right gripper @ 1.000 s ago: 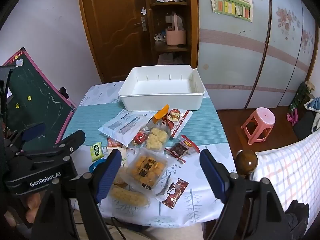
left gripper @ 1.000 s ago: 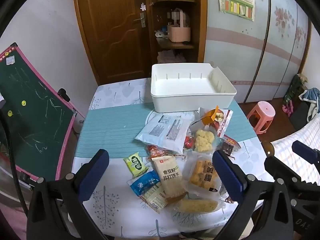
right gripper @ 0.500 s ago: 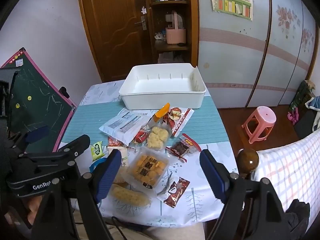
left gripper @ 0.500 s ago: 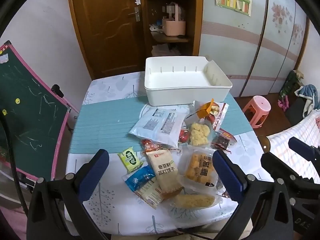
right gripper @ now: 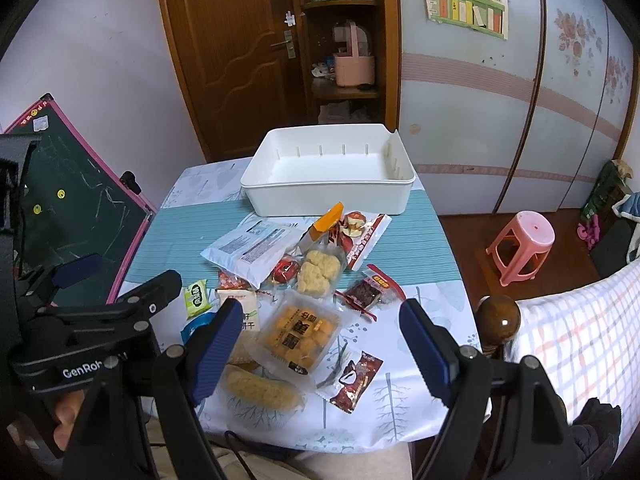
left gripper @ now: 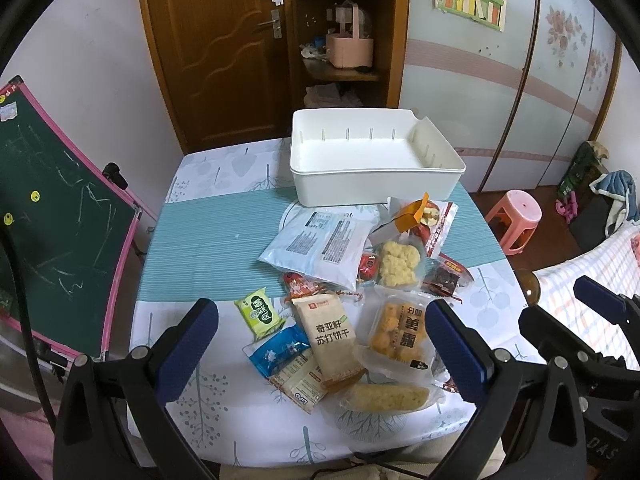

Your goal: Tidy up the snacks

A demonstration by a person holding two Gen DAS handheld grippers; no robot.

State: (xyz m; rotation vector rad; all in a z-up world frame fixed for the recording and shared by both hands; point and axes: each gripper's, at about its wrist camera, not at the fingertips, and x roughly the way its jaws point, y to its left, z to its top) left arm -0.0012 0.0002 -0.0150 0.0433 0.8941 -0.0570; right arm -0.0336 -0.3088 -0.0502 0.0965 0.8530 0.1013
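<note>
A white bin (left gripper: 376, 188) stands empty at the far side of the table; in the right wrist view the same bin (right gripper: 328, 200) sits behind the snacks. In front of it several snack packets lie in a loose pile: a large white pouch (left gripper: 320, 244), a green packet (left gripper: 258, 312), a beige cracker packet (left gripper: 330, 336), a tray of yellow pastries (right gripper: 300, 332) and a dark red packet (right gripper: 356, 376). My left gripper (left gripper: 320, 312) hovers open above the pile's near side with nothing between its pads. My right gripper (right gripper: 320, 308) is open too, above the pastry tray, holding nothing.
A green chalkboard (left gripper: 52, 220) leans at the table's left side. To the right are a pink stool (right gripper: 520, 240), a wooden bedpost knob (right gripper: 498, 320) and a checked bed cover (right gripper: 580, 328). A brown door and a shelf stand behind the table.
</note>
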